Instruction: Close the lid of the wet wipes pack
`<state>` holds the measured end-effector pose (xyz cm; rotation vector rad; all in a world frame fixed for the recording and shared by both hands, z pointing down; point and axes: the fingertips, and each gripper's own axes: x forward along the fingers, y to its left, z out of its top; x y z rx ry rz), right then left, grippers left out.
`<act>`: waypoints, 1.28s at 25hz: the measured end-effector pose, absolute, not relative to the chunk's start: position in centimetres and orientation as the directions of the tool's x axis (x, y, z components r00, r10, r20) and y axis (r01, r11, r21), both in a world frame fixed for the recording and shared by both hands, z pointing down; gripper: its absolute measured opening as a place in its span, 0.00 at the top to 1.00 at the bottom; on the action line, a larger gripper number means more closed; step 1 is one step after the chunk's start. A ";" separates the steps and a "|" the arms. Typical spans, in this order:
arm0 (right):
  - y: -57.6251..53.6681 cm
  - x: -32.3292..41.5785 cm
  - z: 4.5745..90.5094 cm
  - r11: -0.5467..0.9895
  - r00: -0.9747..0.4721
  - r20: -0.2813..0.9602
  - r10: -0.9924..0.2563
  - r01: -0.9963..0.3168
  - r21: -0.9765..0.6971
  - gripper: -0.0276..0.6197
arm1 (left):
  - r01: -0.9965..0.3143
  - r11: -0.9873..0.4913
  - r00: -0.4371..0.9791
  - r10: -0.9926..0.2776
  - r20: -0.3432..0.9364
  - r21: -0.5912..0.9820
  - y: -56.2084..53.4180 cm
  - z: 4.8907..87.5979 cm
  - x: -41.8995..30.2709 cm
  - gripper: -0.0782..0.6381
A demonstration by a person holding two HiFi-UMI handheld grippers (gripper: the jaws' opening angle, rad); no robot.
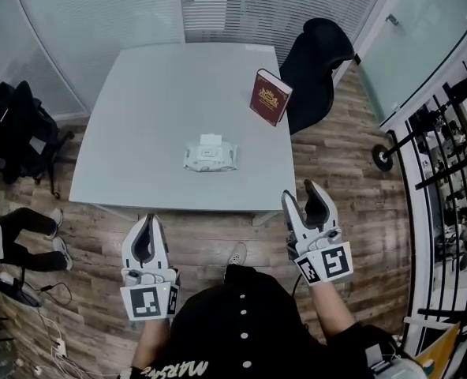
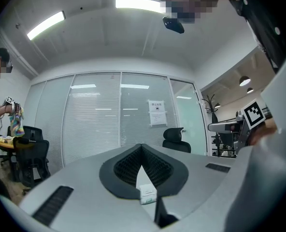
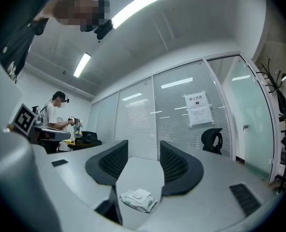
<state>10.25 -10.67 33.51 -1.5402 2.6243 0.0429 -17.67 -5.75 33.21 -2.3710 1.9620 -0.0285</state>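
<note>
a pale grey square table (image 1: 178, 93) stands on a wood-plank floor (image 1: 344, 156); behind the table runs a glass wall (image 1: 241, 6) hung with white blinds, a paper notice (image 2: 157, 112) stuck on it; a black office chair (image 1: 316, 61) sits at the table's far right corner; another black chair (image 1: 20, 133) stands to the table's left; a metal rack (image 1: 446, 172) stands well to the table's right; long strip lights (image 2: 138, 4) glow on the white ceiling above the table

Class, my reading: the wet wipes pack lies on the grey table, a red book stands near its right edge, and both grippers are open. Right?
No. Only the right gripper is open; the left gripper view shows the left gripper with its jaws together. The wet wipes pack on the table and the red book near its right edge are as stated.
</note>
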 end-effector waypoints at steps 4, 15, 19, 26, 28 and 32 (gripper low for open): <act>-13.5 10.1 33.1 0.505 -0.501 -0.098 -0.860 -0.862 -0.027 0.64 | -0.983 -0.174 0.176 -0.984 -0.029 -0.063 -8.2 32.6 -17.5 0.88; -20.4 10.1 33.8 0.558 -0.552 -0.096 -0.829 -0.828 -0.059 0.64 | -0.991 -0.113 0.114 -0.993 -0.009 -0.066 -13.3 33.1 -17.2 0.88; -22.2 10.6 34.3 0.571 -0.565 -0.094 -0.820 -0.818 -0.072 0.64 | -0.993 -0.099 0.099 -0.995 -0.007 -0.072 -14.9 33.2 -16.5 0.88; -24.3 10.4 35.4 0.600 -0.595 -0.076 -0.800 -0.794 -0.098 0.64 | -0.995 -0.070 0.069 -0.997 0.021 -0.065 -15.8 34.1 -15.9 0.88; -24.6 10.2 35.9 0.605 -0.601 -0.069 -0.796 -0.789 -0.109 0.64 | -0.995 -0.070 0.067 -0.997 0.038 -0.069 -15.9 34.5 -15.9 0.88; -25.7 9.5 37.2 0.617 -0.618 -0.035 -0.785 -0.776 -0.129 0.64 | -0.996 -0.062 0.059 -0.997 0.050 -0.067 -16.7 35.0 -16.5 0.88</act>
